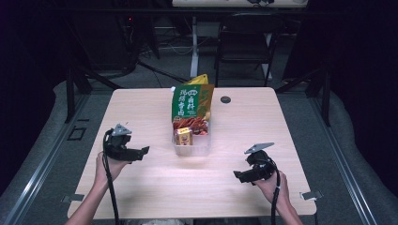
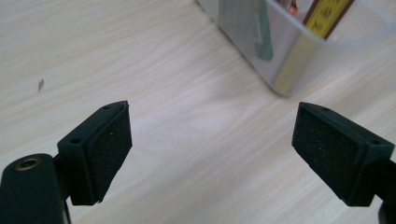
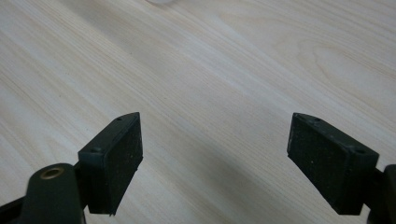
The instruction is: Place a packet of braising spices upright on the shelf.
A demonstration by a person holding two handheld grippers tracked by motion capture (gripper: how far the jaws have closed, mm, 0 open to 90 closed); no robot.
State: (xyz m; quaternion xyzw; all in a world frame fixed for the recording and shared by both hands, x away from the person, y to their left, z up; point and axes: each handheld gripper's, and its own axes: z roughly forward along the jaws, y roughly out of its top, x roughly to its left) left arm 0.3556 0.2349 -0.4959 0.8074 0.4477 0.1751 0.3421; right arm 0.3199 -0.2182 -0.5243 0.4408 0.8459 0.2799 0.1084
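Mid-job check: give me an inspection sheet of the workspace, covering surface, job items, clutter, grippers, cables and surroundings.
Surface: light wood table, bare around the grippers.
Job's things: clear plastic bin at table centre holding a green snack bag, upright, and a small yellow box.
Clutter: a dark round spot on the tabletop behind the bin.
Grippers: left gripper open, nothing between its fingers; right gripper open, nothing held.
Cables: one black cable trails from each gripper.
Surroundings: dark room, chair behind the table.
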